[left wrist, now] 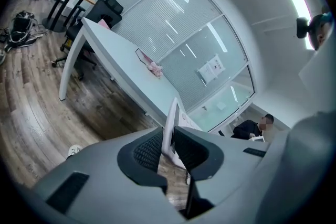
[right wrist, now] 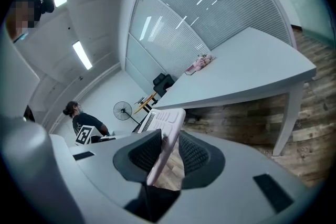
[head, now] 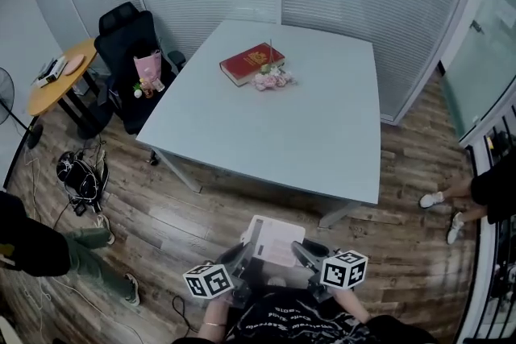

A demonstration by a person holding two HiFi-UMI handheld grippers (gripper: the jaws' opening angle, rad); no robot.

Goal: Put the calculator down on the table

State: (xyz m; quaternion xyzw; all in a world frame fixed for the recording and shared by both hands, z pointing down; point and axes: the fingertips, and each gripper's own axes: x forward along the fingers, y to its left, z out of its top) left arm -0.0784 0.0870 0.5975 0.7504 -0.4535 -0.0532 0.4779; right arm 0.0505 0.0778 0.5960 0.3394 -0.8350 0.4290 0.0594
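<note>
A white calculator (head: 275,241) is held between both grippers in front of the person, short of the table's near edge. My left gripper (head: 246,252) is shut on its left edge, seen edge-on as the thin white calculator (left wrist: 170,131) between the black pads (left wrist: 148,150). My right gripper (head: 303,252) is shut on its right side; the calculator (right wrist: 165,136) shows its keys there, tilted between the pads (right wrist: 194,153). The pale grey table (head: 322,141) lies ahead.
A red book (head: 251,63) and a small pink flower bunch (head: 272,79) lie at the table's far side. A black chair (head: 129,52) and a round wooden side table (head: 58,84) stand at the left. People stand at the left and right edges.
</note>
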